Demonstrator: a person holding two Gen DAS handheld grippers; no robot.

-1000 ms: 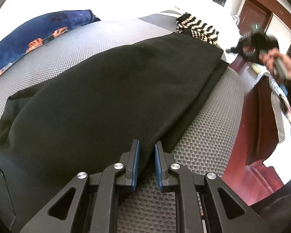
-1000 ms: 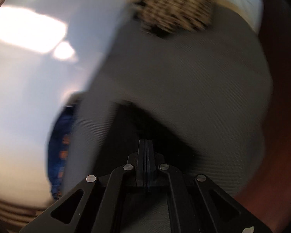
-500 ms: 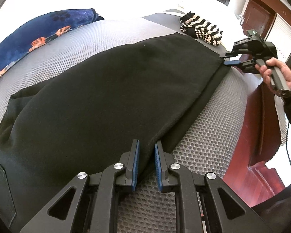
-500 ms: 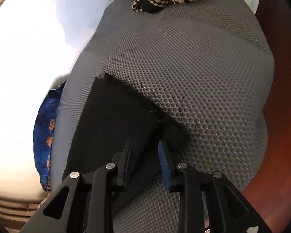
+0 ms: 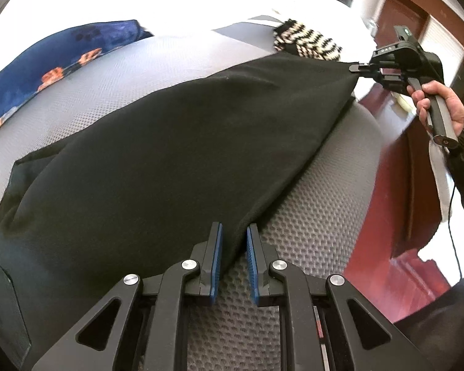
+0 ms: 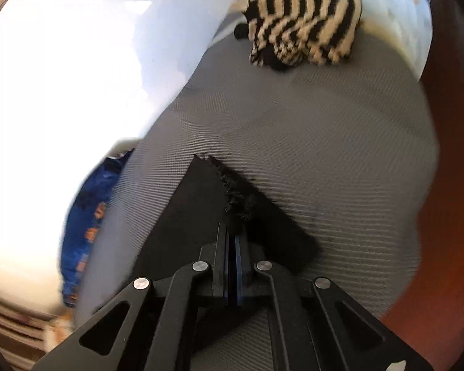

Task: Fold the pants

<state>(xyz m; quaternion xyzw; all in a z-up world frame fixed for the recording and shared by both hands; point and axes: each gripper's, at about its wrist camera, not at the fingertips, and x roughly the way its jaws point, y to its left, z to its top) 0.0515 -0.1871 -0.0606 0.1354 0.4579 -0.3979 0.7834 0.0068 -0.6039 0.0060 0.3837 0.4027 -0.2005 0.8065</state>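
Observation:
Black pants (image 5: pixel 157 160) lie spread across a grey mesh pad (image 5: pixel 318 216). My left gripper (image 5: pixel 234 242) is partly open, its blue pads either side of the pants' near edge, not clamped. My right gripper (image 6: pixel 232 235) is shut on the pants' frayed hem corner (image 6: pixel 238 198) and lifts it off the pad. It shows in the left wrist view (image 5: pixel 355 68) at the far right, pulling the hem taut.
A black-and-cream striped knit (image 5: pixel 306 41) lies at the pad's far end, also in the right wrist view (image 6: pixel 303 27). A blue patterned cloth (image 5: pixel 46 71) lies at the left. Red-brown wood furniture (image 5: pixel 396 167) borders the pad on the right.
My right gripper came down to the hem corner, shut on it and lifted it, pulling the cloth taut. My left gripper has stayed in place, still partly open.

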